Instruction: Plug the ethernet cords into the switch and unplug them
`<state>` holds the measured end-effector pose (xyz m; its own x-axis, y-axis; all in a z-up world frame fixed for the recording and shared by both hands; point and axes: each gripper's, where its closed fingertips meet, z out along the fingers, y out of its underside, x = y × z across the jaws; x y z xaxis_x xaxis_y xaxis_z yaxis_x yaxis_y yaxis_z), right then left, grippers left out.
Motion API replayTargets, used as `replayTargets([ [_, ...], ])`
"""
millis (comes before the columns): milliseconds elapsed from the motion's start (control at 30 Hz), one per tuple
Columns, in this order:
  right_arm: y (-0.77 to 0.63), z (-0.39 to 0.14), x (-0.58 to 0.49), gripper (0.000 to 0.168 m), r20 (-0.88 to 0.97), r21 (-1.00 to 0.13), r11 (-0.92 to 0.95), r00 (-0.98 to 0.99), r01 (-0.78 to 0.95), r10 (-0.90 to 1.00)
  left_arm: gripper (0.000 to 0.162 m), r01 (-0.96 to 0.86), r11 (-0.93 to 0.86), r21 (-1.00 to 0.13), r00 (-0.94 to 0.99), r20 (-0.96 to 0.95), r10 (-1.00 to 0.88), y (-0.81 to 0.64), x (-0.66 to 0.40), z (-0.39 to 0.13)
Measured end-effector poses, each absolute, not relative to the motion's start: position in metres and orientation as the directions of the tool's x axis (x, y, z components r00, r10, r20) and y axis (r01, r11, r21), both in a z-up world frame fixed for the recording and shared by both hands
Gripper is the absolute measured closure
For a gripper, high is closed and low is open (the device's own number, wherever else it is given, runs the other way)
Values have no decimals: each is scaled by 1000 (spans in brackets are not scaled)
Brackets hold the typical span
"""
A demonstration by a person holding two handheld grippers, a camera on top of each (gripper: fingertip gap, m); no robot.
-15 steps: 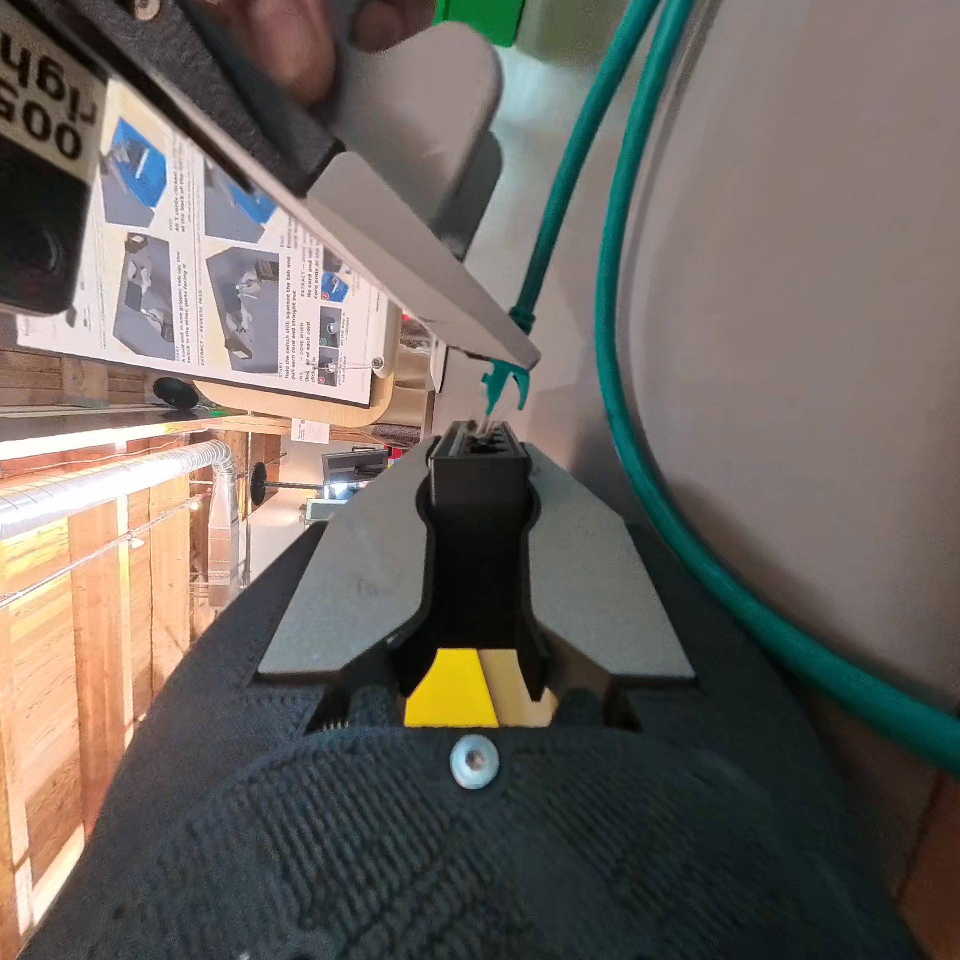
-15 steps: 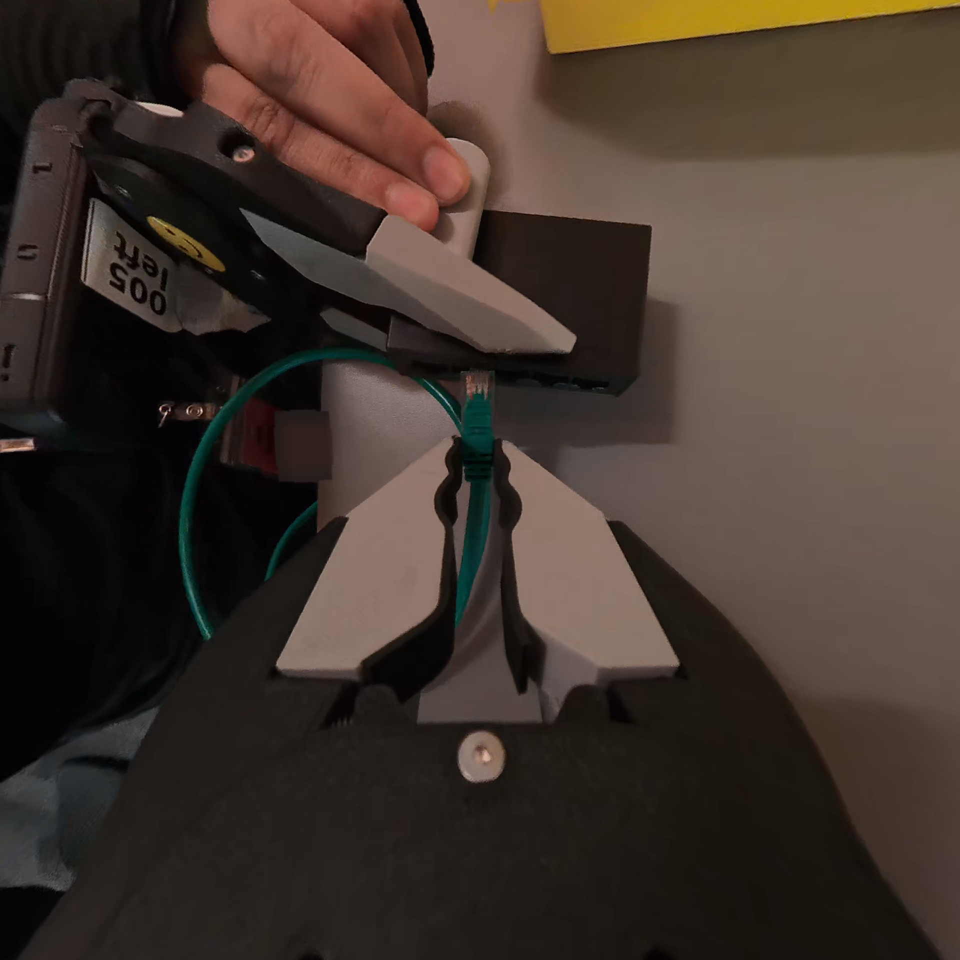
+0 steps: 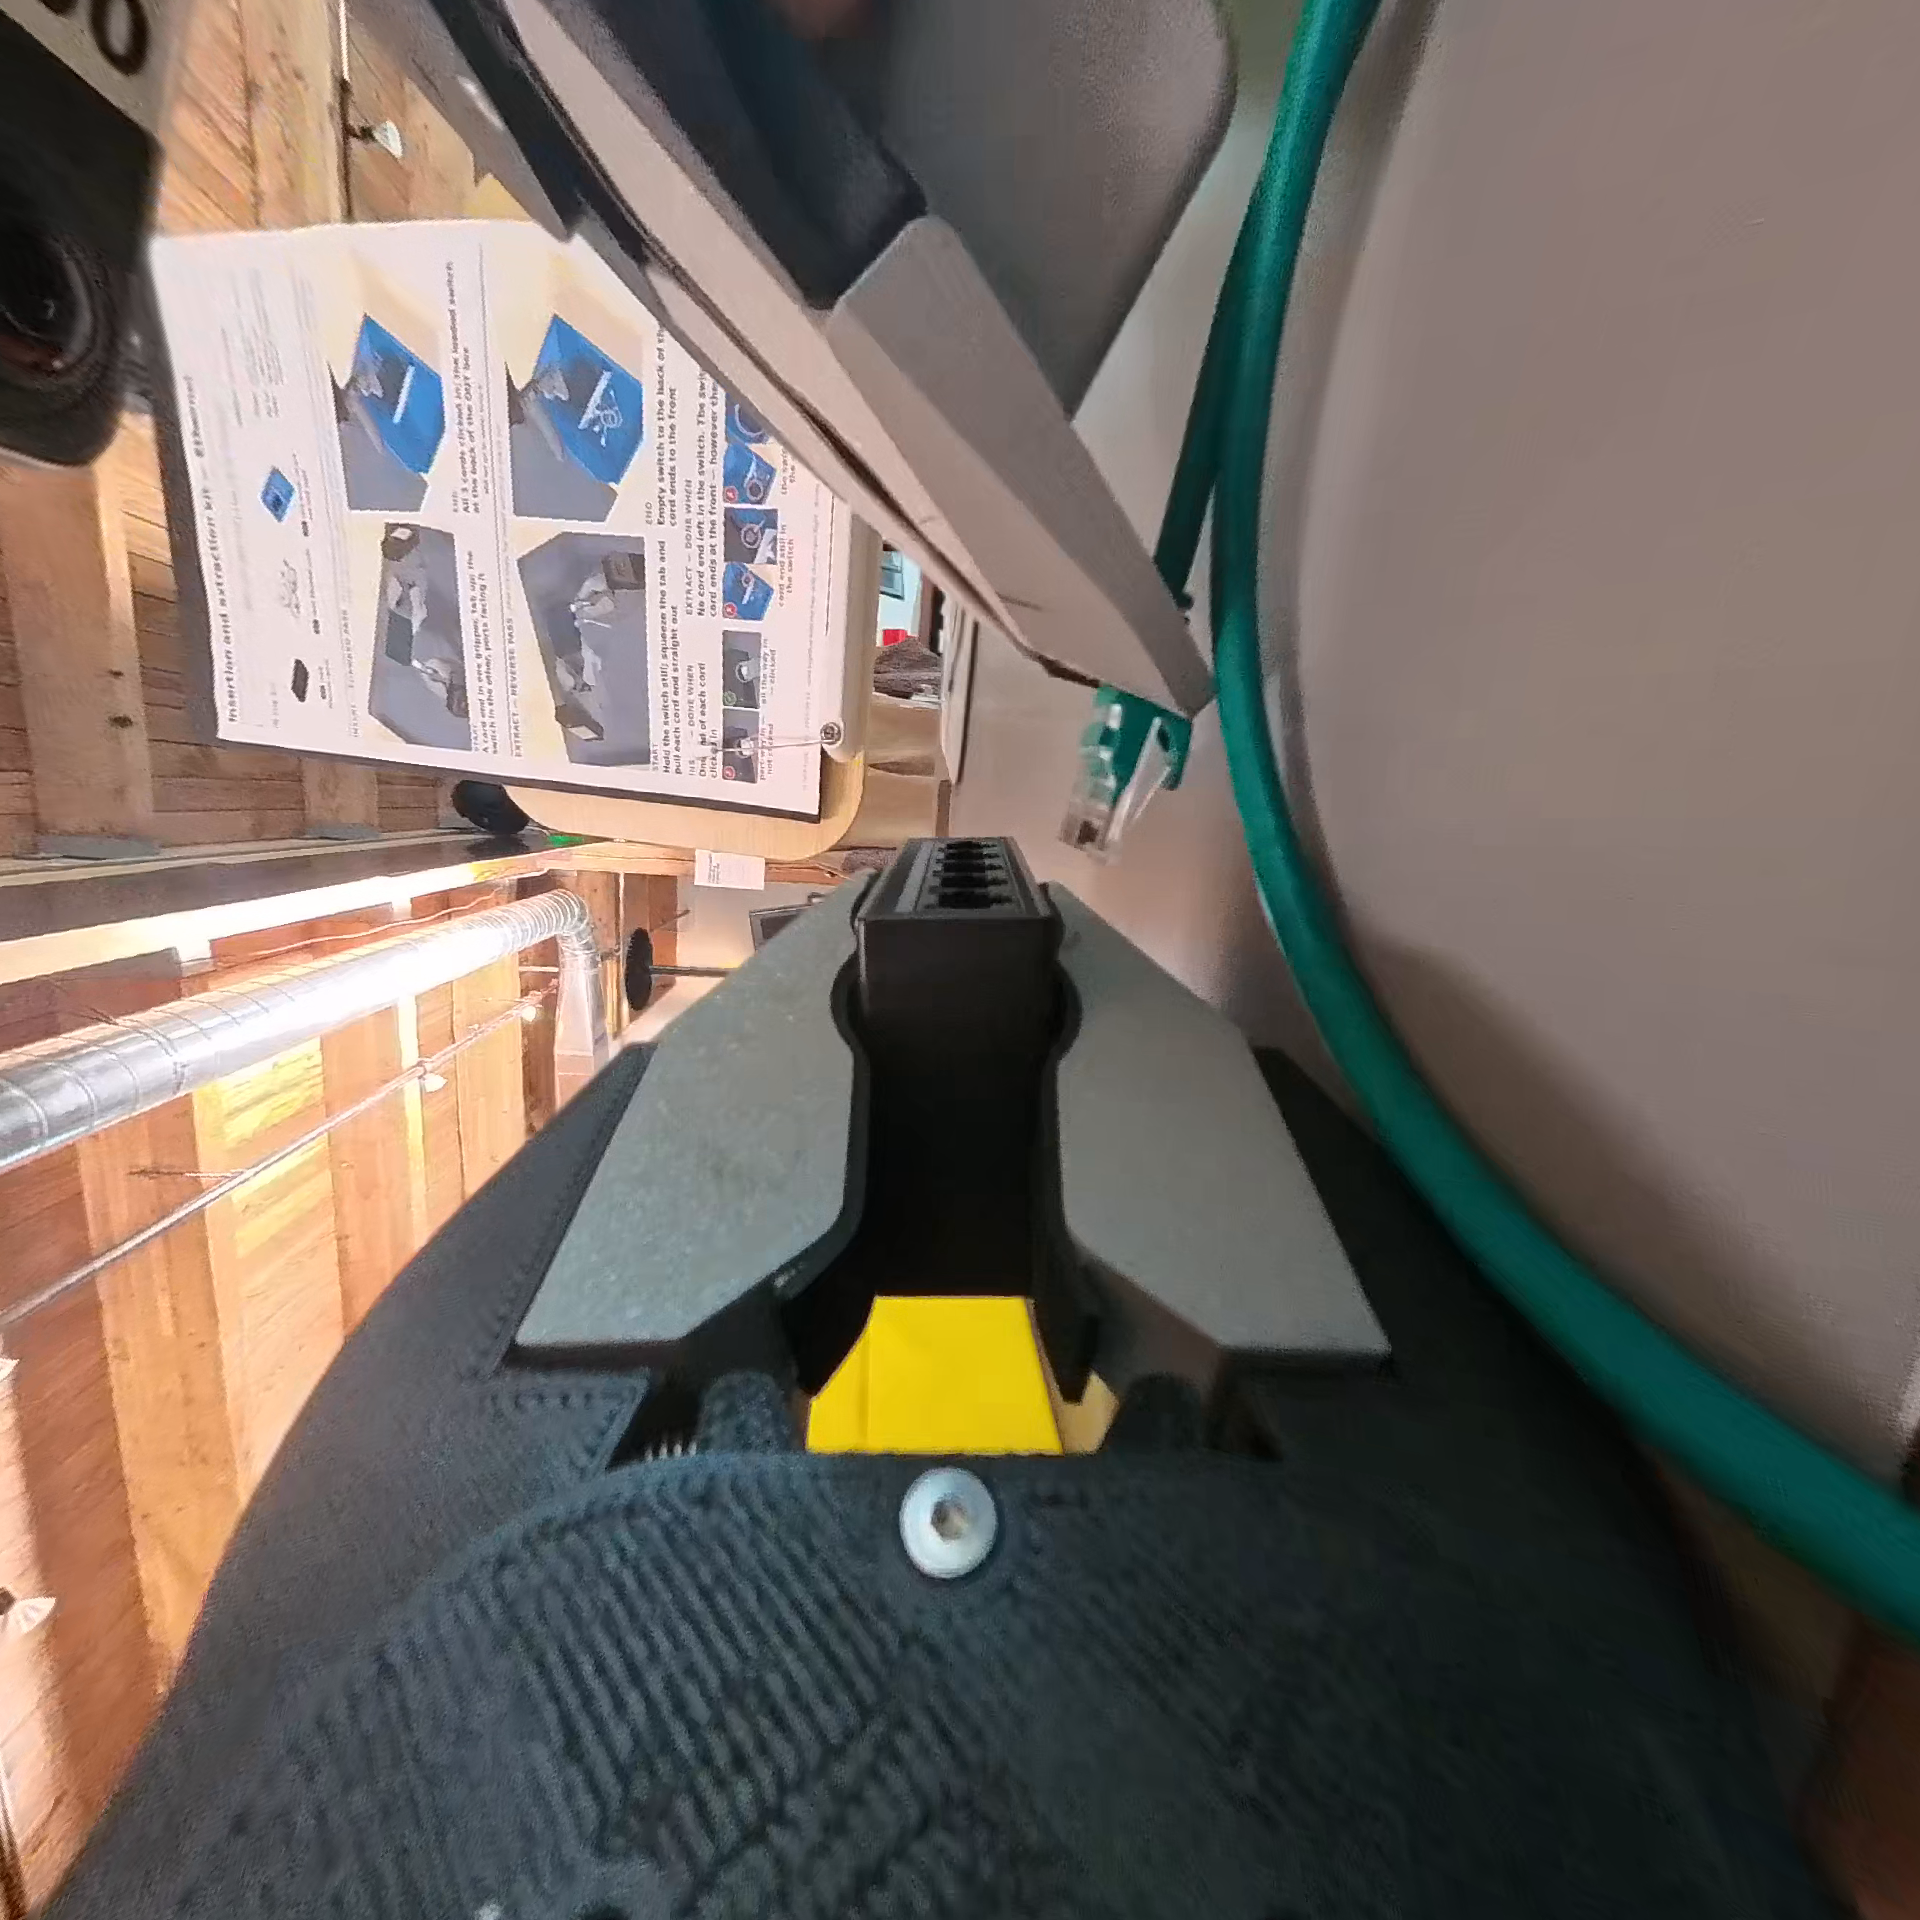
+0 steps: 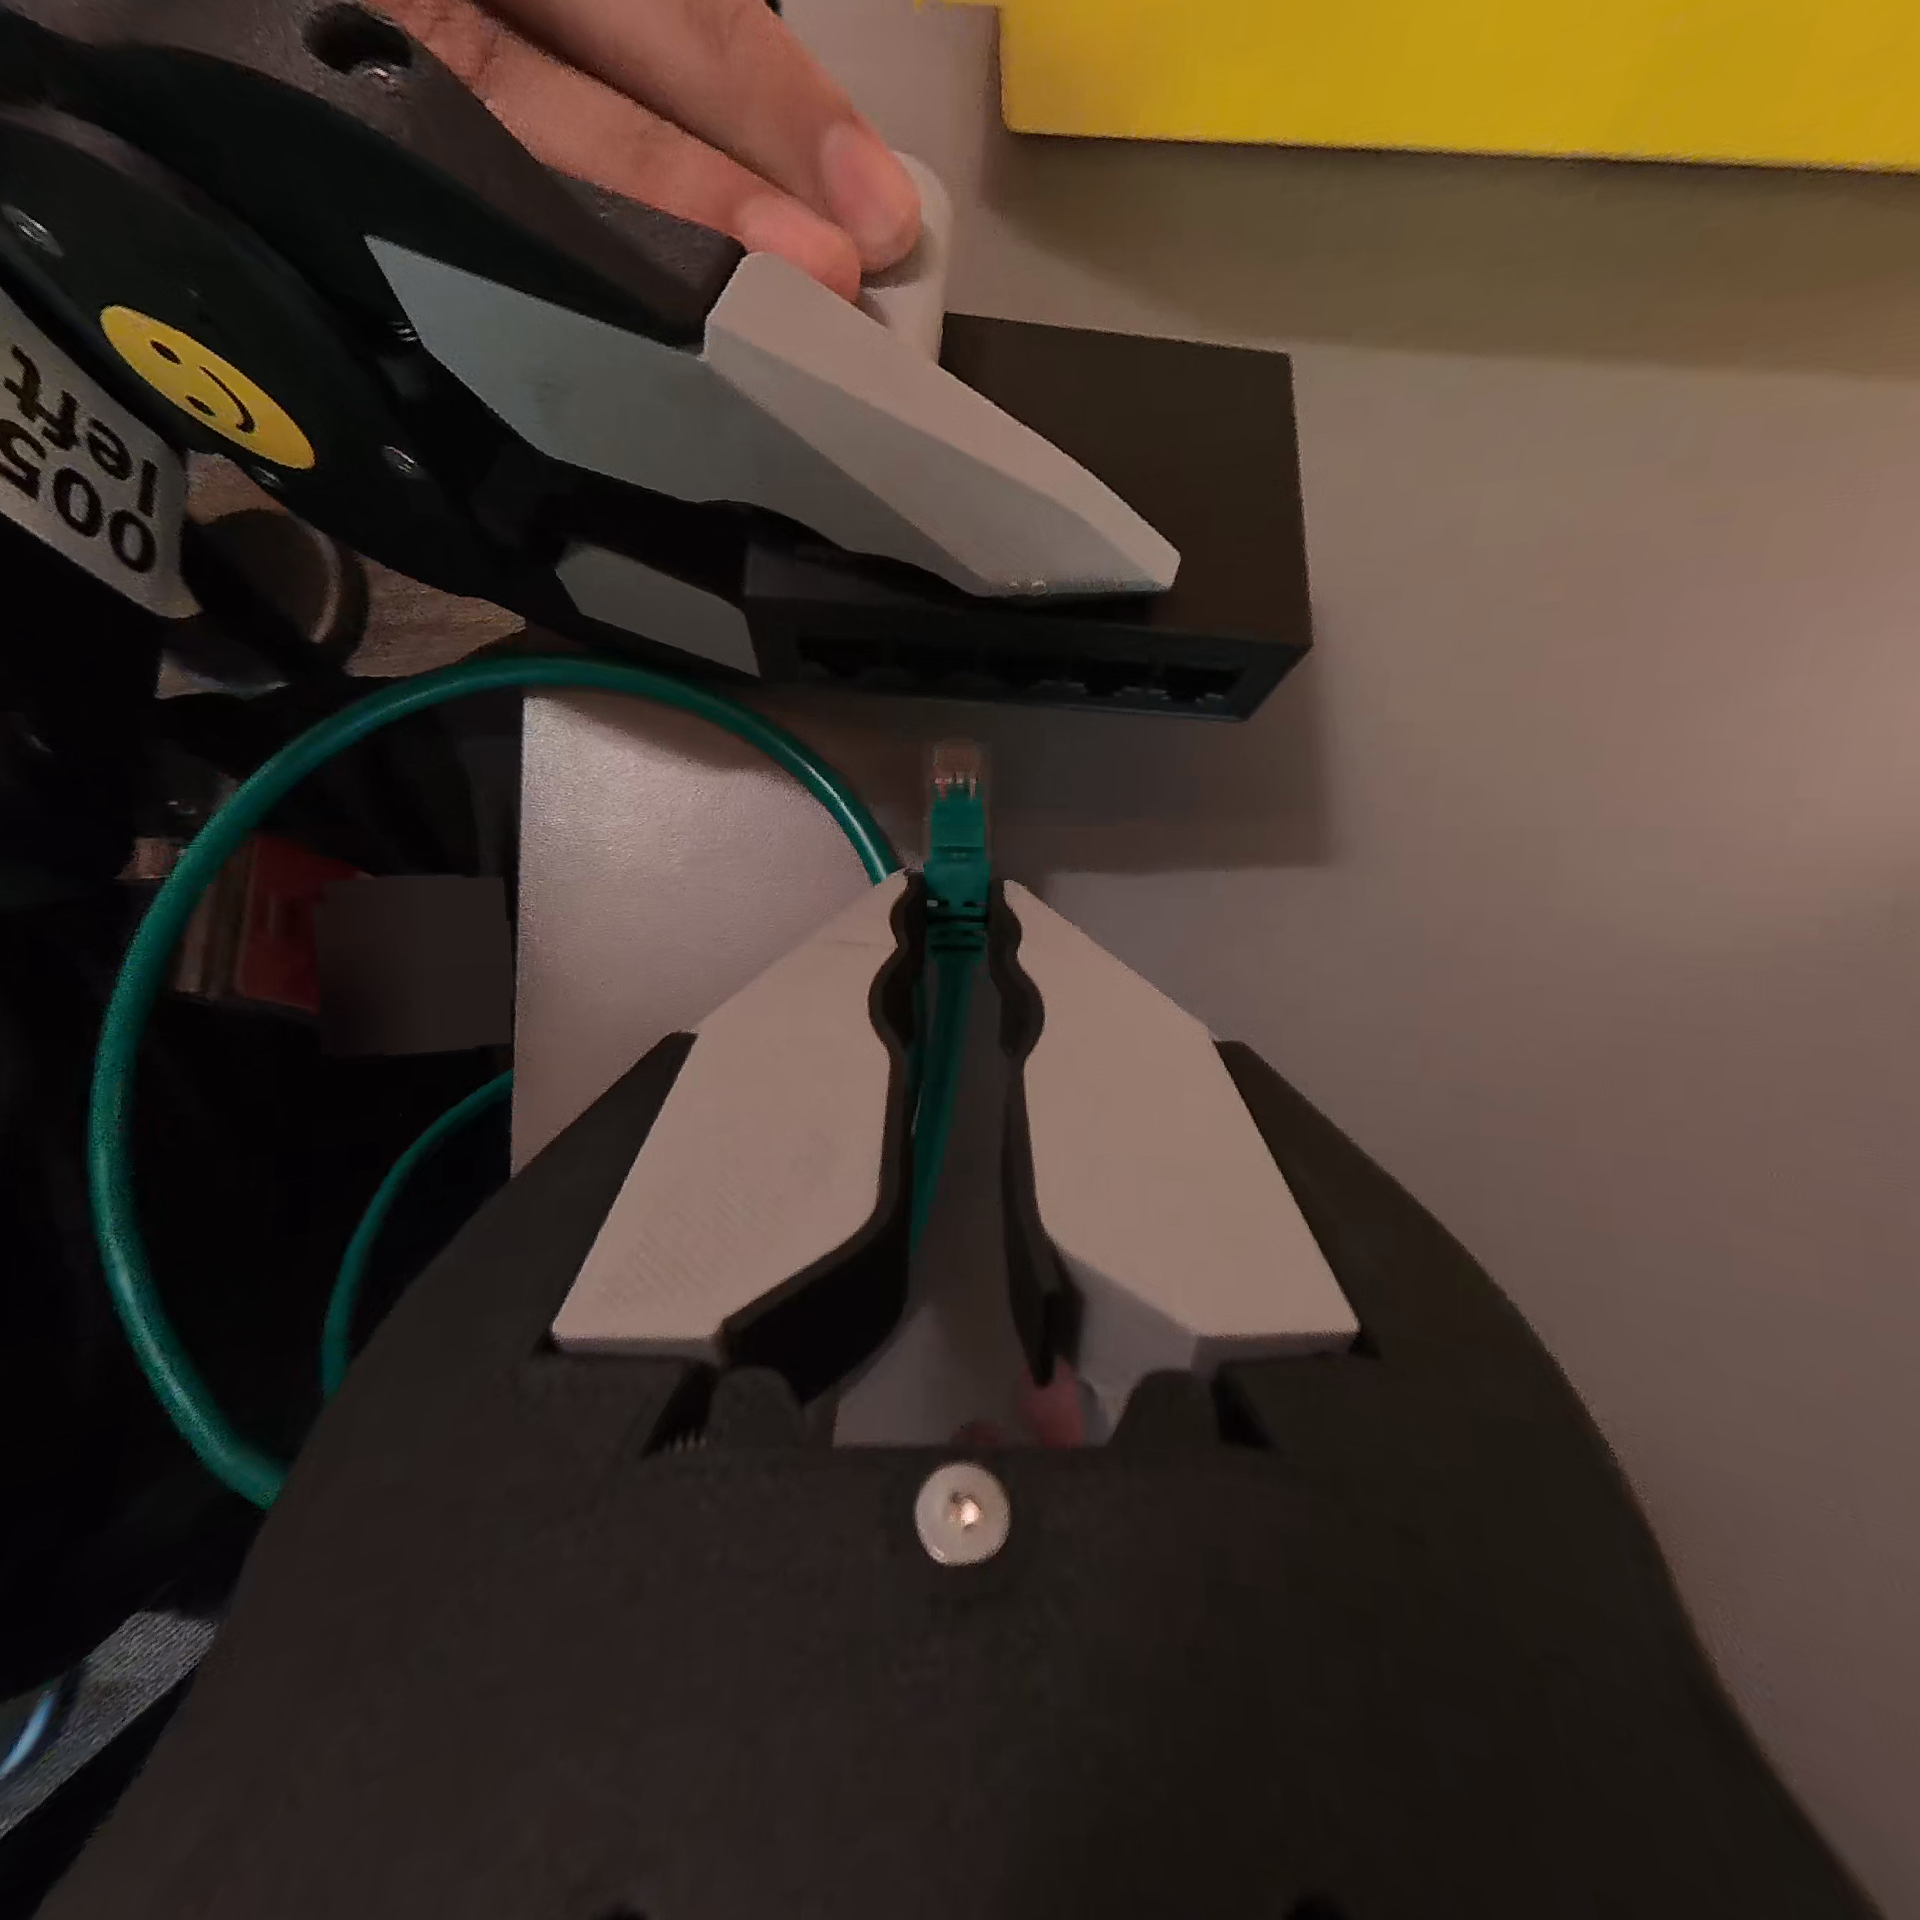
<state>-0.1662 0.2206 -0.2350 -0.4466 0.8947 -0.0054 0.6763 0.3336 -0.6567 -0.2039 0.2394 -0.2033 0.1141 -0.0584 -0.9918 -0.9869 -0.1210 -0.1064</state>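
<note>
My left gripper [image 3: 958,914] is shut on a black switch [image 3: 961,1039], whose row of ports [image 3: 966,873] faces forward. In the right wrist view the switch [image 4: 1143,457] is held above the grey tabletop, with a grey finger [image 4: 883,457] of the left gripper lying across it and a hand behind. My right gripper [image 4: 956,899] is shut on the boot of a green ethernet cord [image 4: 951,1091]. The clear plug [image 4: 956,769] points at the ports, a small gap short of them. In the left wrist view the plug [image 3: 1107,774] hangs just right of the switch.
The green cord loops left of my right gripper [image 4: 135,1039] and along the grey surface [image 3: 1299,935]. A yellow box [image 4: 1455,73] lies beyond the switch. A clipboard with an instruction sheet [image 3: 499,499], a metal duct [image 3: 260,1029] and wooden walls stand behind.
The plug tip was at the switch's ports; now plug and switch are apart with a small gap. Both grippers keep their hold.
</note>
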Motion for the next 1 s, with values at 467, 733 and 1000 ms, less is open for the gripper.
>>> replayTargets([
  [467, 218, -235, -175, 161, 63, -761, 314, -417, 568, 907, 135, -984, -121, -127, 139, -986, -95, 241, -203, -207],
  [733, 213, -231, -179, 160, -13, -787, 248, -417, 565, 909, 136, -979, -145, -144, 161, -981, -112, 242, -207, -210],
  [1000, 219, -218, -177, 160, -52, -830, 177, -389, 528, 920, 135, -975, -168, -145, 162, -982, -94, 243, -212, -208],
])
